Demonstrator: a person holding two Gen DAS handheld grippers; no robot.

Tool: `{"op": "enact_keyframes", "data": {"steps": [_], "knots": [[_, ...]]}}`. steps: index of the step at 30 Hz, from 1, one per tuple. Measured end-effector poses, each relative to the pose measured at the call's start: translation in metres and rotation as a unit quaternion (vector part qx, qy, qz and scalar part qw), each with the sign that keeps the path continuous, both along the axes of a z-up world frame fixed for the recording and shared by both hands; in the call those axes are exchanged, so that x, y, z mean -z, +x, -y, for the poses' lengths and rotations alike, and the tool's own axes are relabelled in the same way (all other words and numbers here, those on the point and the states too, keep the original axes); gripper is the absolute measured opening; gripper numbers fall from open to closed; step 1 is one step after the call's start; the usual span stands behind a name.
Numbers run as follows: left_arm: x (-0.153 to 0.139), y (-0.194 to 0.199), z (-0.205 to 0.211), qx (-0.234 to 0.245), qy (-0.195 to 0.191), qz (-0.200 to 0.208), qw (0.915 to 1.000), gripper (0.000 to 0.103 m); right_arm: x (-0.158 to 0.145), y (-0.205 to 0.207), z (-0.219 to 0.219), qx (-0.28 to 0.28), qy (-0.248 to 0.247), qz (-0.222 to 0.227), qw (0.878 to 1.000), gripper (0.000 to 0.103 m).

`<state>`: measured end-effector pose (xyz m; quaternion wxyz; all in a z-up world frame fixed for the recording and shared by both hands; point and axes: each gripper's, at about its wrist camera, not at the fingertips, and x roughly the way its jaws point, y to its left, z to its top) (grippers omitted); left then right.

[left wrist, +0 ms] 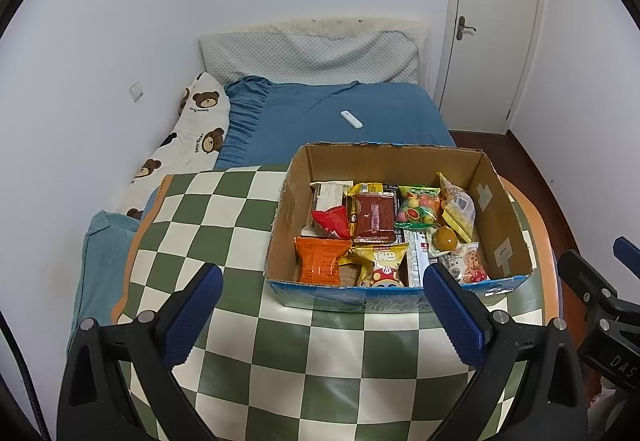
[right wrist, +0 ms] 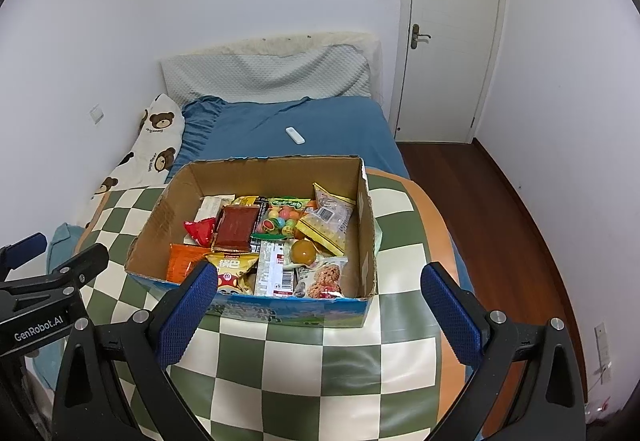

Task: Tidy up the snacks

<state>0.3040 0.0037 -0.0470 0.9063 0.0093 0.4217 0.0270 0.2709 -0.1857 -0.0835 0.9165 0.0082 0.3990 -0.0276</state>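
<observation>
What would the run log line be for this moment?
left gripper: open, empty | right gripper: open, empty | cardboard box: snacks inside, on checkered cloth

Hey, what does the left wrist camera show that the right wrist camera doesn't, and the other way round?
Only the left wrist view shows the open left gripper from behind, with the right gripper at its right edge. Only the right wrist view shows the open right gripper from behind, the left gripper at its left edge, a wide stretch of wooden floor and a low wall socket. Both share the cardboard box of snacks on the checkered cloth, the blue bed, the white remote and the door.
</observation>
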Motion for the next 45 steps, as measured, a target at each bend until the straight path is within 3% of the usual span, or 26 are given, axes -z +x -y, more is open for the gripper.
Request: {"op": "enact_keyframes", "data": {"steps": [45], "knots": [[-0.019,-0.013,0.0,-0.004,-0.009,0.009,0.9999,0.103,-0.007,-0.009,-0.002,-0.008,0.008,0.0,1.0,0.103]]}}
